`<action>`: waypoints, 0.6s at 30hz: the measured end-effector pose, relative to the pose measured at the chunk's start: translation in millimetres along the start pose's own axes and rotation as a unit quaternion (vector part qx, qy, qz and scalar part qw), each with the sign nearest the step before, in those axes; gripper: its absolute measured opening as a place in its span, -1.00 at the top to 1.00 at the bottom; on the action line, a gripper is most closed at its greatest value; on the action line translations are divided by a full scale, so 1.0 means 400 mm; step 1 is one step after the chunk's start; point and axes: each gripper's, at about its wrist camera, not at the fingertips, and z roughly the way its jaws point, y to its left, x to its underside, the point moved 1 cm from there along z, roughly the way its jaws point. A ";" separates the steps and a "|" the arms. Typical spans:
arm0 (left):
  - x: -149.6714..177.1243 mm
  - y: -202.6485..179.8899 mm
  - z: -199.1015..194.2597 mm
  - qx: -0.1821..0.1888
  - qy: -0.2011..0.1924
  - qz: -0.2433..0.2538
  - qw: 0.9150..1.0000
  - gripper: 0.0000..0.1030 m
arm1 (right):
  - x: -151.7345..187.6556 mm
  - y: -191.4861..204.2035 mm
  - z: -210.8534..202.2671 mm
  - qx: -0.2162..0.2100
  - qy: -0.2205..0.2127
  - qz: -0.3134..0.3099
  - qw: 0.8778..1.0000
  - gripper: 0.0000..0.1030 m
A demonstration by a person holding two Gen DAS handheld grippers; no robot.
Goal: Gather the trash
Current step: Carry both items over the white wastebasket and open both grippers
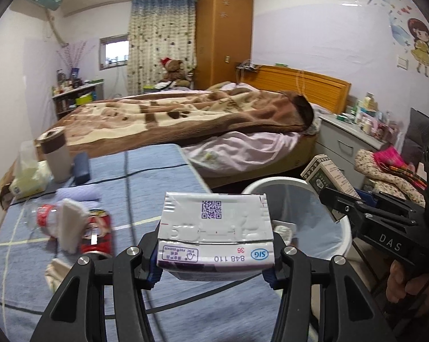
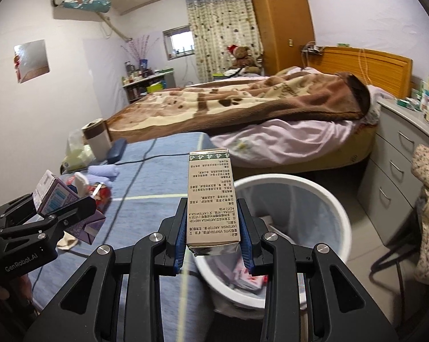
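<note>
My left tongs (image 1: 214, 259) grip a milk carton (image 1: 214, 230) just beside the white bin (image 1: 343, 228), above the bench (image 1: 157, 176) edge. My right tongs (image 2: 213, 242) clamp a slim box (image 2: 210, 199) over the bin's rim; a crushed can (image 1: 99, 233) lies on the bench, left of the bin.

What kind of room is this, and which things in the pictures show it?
Most likely a lived-in home bedroom: a bed under a brown blanket with a wooden headboard, a tall wooden wardrobe, and a teddy bear near the curtained window.
</note>
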 end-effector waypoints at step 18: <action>-0.042 -0.208 0.139 0.066 0.018 0.050 0.996 -0.05 | 0.025 -0.144 0.012 0.071 0.027 0.042 0.996 0.36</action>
